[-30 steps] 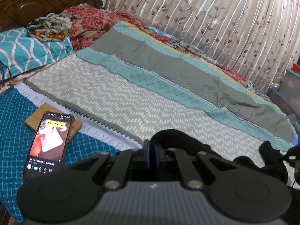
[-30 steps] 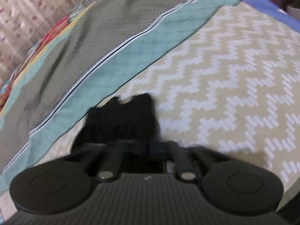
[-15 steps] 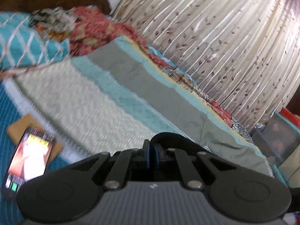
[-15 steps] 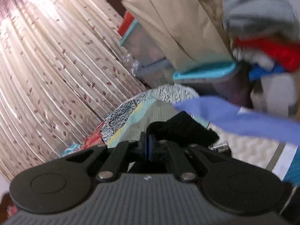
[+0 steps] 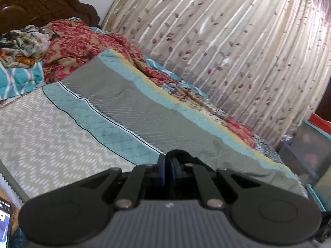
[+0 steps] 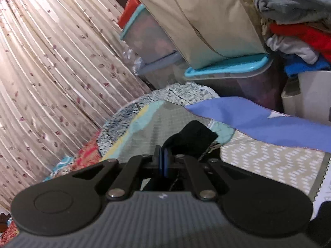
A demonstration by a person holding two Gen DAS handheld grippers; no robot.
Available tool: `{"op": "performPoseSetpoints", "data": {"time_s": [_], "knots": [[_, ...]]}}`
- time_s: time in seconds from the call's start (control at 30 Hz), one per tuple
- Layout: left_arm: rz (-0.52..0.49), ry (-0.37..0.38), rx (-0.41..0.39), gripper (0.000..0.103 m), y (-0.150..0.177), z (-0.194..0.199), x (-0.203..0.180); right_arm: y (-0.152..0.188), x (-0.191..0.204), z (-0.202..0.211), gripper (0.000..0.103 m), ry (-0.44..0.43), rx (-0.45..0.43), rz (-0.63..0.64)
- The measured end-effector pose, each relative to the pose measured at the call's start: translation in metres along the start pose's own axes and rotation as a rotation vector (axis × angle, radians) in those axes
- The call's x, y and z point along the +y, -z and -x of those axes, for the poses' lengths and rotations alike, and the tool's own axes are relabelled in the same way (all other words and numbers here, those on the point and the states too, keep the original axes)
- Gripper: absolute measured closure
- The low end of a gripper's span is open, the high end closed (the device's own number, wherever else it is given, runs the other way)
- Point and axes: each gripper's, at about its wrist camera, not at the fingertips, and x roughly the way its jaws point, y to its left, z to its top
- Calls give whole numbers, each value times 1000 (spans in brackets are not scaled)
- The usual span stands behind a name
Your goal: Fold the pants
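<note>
Ahead of the left wrist camera, the left gripper (image 5: 168, 166) has its two blue-padded fingers pressed together on a fold of the black pants (image 5: 178, 154), which shows only as a small dark hump right at the fingertips. Beyond it, well below, spreads a bed (image 5: 68, 136) covered in a quilt with cream zigzag, teal and grey bands, backed by a leaf-print curtain (image 5: 238, 47); a phone (image 5: 4, 221) peeks in at the lower left edge. Ahead of the right wrist camera, the right gripper (image 6: 164, 162) is likewise clamped on the pants (image 6: 191, 137), a bunched black wad sticking up and to the right from between its closed fingers. Behind it lie the same quilt, a blue cloth (image 6: 258, 122), and stacked storage bins (image 6: 225, 68) with piled clothes.
</note>
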Motion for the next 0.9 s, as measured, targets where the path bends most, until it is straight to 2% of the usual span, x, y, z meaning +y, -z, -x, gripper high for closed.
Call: {"op": "performPoseSetpoints", "data": {"time_s": [0.1,0.2,0.4,0.53,0.63,0.77,0.9], "knots": [[-22,47,47,98,16,20,4,3,-15,15,98,5,7,15],[-58,71,111,98,42,47,12,10,-49,34,98,34,38,-22],[-80,66,223,98,90,95,27,41,-128,73,98,146,127,-82],[-86,49,246,98,99,108,29,56,-159,86,98,198,168,-167],[-42,52,217,98,85,107,28,52,-147,85,98,179,173,-180],[13,59,145,98,64,104,23,39,-105,78,98,104,140,-125],[47,85,140,98,53,101,23,24,-84,75,98,35,109,-125]]}}
